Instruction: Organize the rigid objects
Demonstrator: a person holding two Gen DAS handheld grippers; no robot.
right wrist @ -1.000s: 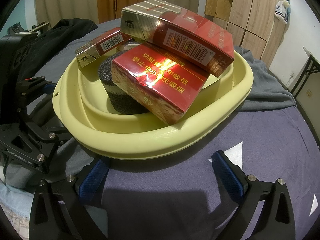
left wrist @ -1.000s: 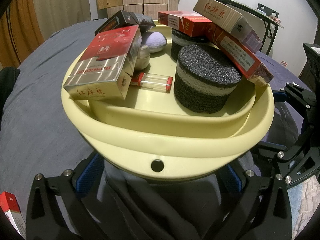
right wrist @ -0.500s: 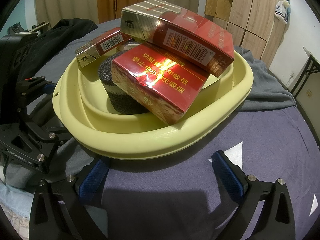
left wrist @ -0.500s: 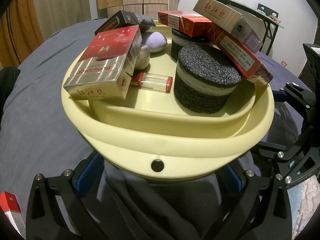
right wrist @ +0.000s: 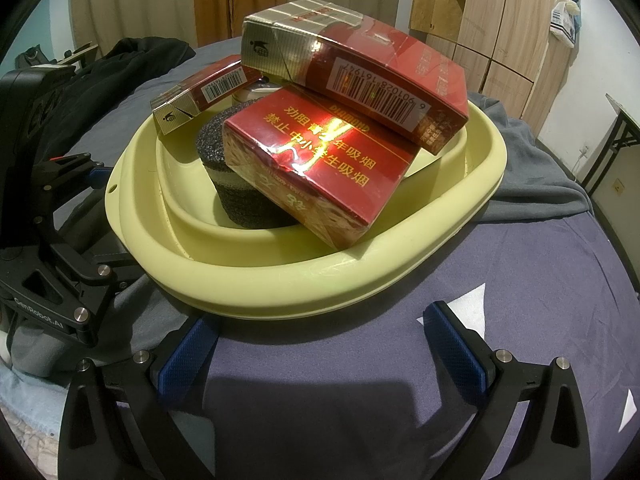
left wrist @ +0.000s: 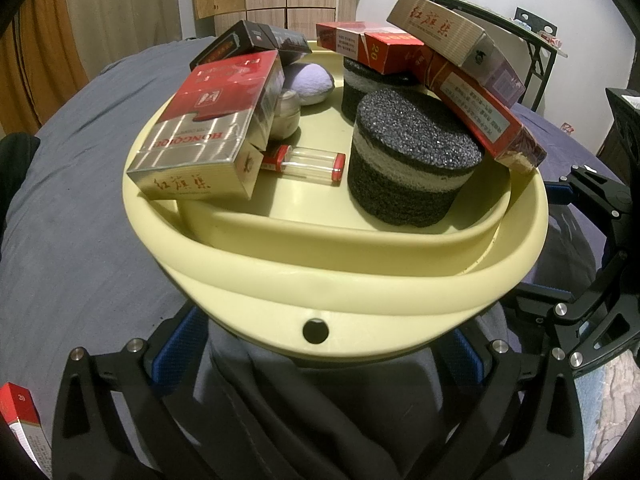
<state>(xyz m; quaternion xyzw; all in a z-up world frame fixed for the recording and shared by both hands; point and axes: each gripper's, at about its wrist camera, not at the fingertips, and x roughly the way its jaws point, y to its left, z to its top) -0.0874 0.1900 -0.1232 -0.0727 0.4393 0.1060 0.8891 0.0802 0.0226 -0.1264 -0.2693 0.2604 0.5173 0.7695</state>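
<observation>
A pale yellow basin sits on a bed, filled with several red cigarette packs, two black foam rounds, a clear lighter, a small jar and a lilac pad. My left gripper is open and empty, its blue-padded fingers just below the basin's near rim. My right gripper is open and empty, in front of the basin. Two stacked red packs lean over the rim there.
A loose red cigarette pack lies on the grey bedsheet at lower left. Dark clothing lies under the left gripper. The other gripper's black frame stands to the right. Wooden wardrobes and a desk frame stand behind.
</observation>
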